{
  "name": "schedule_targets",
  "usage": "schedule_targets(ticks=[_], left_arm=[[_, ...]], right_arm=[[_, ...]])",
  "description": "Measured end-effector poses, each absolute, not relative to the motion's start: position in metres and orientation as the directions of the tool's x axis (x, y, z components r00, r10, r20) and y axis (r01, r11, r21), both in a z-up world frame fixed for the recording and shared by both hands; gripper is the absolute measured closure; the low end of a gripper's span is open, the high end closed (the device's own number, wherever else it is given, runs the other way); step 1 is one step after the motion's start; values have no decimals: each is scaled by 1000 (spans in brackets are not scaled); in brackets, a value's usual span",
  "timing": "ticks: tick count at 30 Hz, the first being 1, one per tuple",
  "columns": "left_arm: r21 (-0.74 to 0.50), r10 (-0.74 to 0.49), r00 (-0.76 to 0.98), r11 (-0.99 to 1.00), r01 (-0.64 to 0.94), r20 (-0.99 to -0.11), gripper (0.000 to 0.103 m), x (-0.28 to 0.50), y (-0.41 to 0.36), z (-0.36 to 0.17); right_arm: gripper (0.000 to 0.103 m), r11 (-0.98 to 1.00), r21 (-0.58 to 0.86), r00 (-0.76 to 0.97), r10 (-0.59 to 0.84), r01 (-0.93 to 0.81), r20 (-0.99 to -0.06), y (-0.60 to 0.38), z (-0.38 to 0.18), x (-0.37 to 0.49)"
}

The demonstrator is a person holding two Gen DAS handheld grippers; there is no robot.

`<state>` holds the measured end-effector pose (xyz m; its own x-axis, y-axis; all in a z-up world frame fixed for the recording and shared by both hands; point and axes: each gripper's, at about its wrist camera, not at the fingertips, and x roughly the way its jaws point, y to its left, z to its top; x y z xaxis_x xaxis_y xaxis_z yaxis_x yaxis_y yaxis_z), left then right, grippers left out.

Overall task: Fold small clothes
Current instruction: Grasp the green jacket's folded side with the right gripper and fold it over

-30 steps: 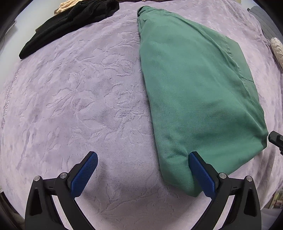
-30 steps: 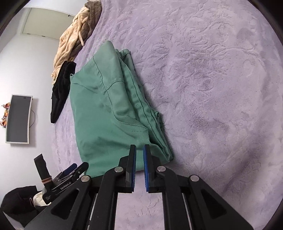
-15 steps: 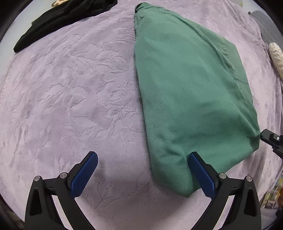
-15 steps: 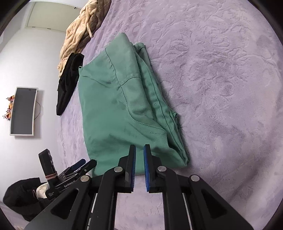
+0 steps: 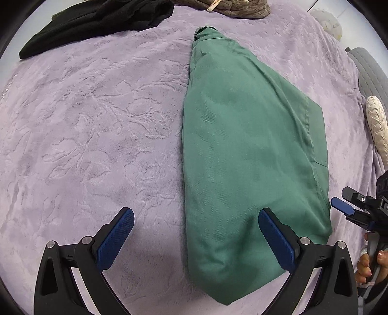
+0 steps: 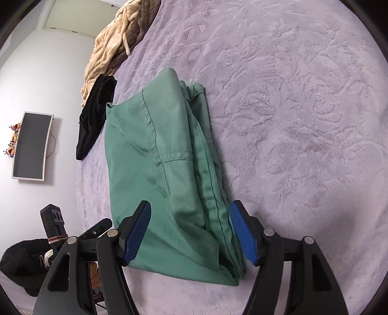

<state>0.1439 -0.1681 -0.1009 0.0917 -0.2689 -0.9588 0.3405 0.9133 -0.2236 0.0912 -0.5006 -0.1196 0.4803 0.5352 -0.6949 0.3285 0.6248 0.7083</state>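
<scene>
- Green garment (image 5: 247, 155) was lying folded on the lilac embossed bedspread (image 5: 97, 126), a long bundle with a narrow gathered end at the far side and a wider near end; seams and stacked layered edges showed along one side in the right wrist view (image 6: 169, 169)
- Left gripper (image 5: 194, 230) was wide open, pointing steeply down; its blue pads (image 5: 116, 237) straddled the garment's near corner, one pad over bare bedspread, the other over the green cloth; couldn't tell if that pad actually touched the fabric
- Right gripper (image 6: 190, 232) had just been opening its jaws; the near end of the garment sat between the pads but they weren't pinching it; it also poked in at the right edge of the left wrist view (image 5: 349, 208), just beside the garment, with fingers (image 5: 363, 264) of the person's hand on its handle
- Black clothing (image 5: 97, 21) lay well apart near the far edge of the bed; a beige and brown fuzzy blanket (image 6: 114, 46) was piled just past it
- A wall-mounted screen (image 6: 31, 145) was on the white wall
</scene>
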Motion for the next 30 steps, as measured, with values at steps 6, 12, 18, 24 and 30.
schedule_targets(ticks=[6,12,18,24,30], left_arm=[[-242,-285,119,928,284,-951,0,153,-173,-109],[-222,-262,115,935,277,-958,0,166,-175,-119],[-323,-342,17,902,286,-940,0,176,-183,-139],[-398,-401,-52,867,299,-914,0,183,-212,-157],[-393,-396,-63,854,340,-916,1,177,-238,-162]], right_arm=[[23,641,704,451,555,304,-699,-506,-136,122],[22,622,730,449,587,282,-673,-511,-147,139],[22,559,785,430,660,266,-616,-508,-162,154],[16,553,809,408,703,200,-582,-485,-165,180],[17,455,850,457,717,264,-526,-490,-179,183]])
